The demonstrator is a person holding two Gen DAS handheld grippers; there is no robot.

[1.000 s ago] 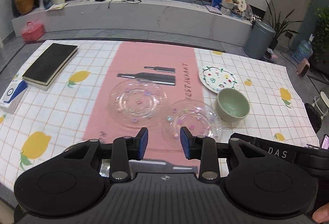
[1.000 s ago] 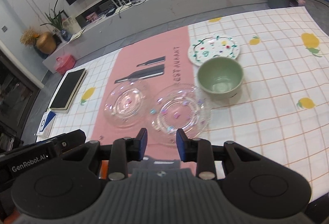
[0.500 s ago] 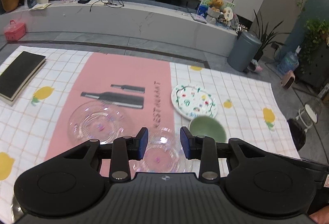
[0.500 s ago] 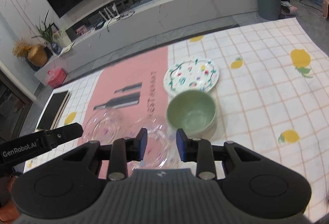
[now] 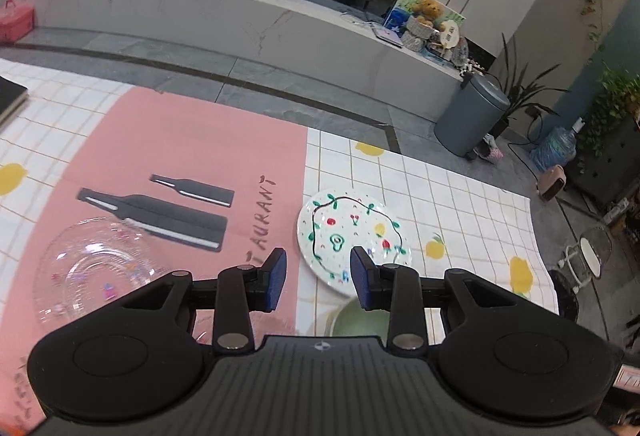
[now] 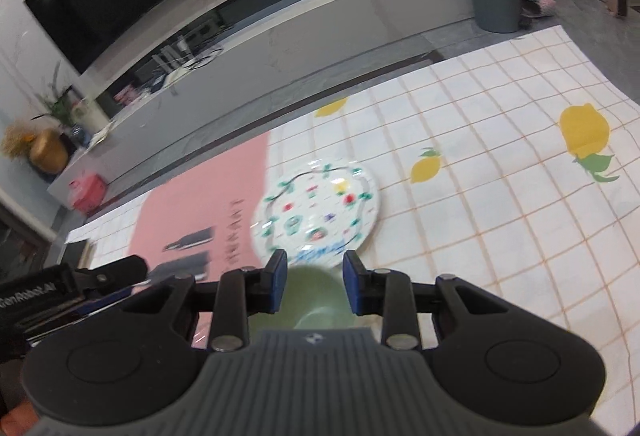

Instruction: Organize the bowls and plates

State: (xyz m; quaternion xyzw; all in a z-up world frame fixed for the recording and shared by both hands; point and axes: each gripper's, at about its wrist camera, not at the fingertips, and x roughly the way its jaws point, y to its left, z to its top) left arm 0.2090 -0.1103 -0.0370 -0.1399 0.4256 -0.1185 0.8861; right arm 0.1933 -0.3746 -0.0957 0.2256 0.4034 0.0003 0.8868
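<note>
A white painted plate (image 5: 352, 236) lies on the checked tablecloth, just beyond my open left gripper (image 5: 316, 278). It also shows in the right wrist view (image 6: 318, 210), ahead of my open right gripper (image 6: 314, 286). A green bowl (image 6: 314, 300) sits right under the right gripper's fingers, and its rim shows in the left wrist view (image 5: 356, 320) below the left gripper. A clear glass plate (image 5: 94, 268) lies on the pink mat (image 5: 180, 148) at the left. A second glass plate is mostly hidden behind the left gripper. Both grippers hold nothing.
The left gripper's body (image 6: 48, 296) shows at the left edge of the right wrist view. A dark book (image 5: 10, 98) lies at the table's far left. Beyond the table are a low TV cabinet (image 5: 240, 20) and a grey bin (image 5: 470, 120).
Both grippers have moved forward and to the right across the table, from over the glass plates toward the green bowl and painted plate. Their jaws stayed open.
</note>
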